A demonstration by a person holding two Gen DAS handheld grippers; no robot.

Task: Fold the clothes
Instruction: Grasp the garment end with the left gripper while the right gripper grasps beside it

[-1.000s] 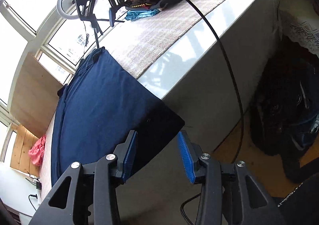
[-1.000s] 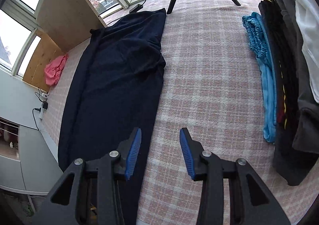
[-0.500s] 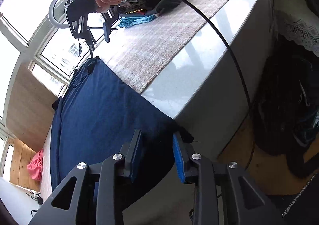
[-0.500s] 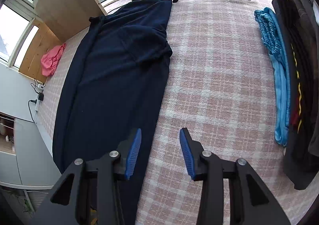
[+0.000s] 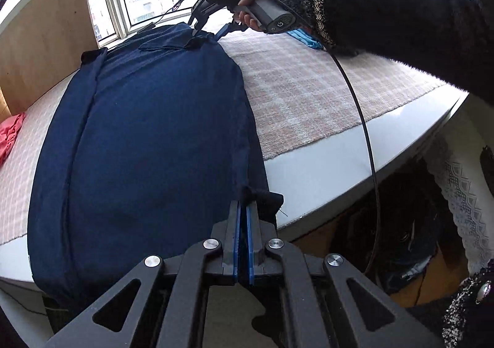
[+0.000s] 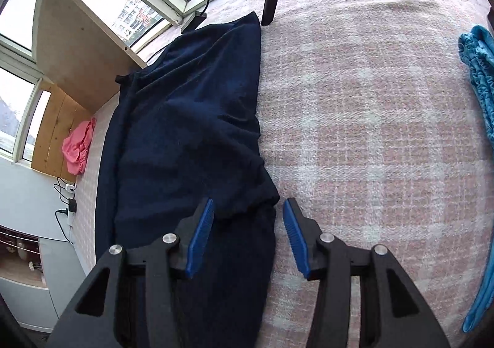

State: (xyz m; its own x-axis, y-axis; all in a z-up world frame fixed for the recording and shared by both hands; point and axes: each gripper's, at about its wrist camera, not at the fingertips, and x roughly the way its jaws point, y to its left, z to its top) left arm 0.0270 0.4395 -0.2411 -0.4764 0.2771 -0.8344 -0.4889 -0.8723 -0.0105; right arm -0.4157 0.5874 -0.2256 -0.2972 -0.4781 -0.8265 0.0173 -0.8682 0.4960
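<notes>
Long dark navy cloth garment (image 5: pixel 148 138) spread across pink checked mat (image 5: pixel 302 91), near end over tabletop's front edge. Left gripper (image 5: pixel 243 209) jaws clamped on its near corner. Right gripper (image 6: pixel 247 224) jaws apart, opening, straddling its far-end edge.

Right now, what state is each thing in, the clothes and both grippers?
Navy garment: spread flat, one corner pinched.
Left gripper: shut on navy garment's corner.
Right gripper: jaws opening, garment edge between them, not pressed.
Pink cloth: crumpled.
Blue cloth: bunched at the mat's side.
</notes>
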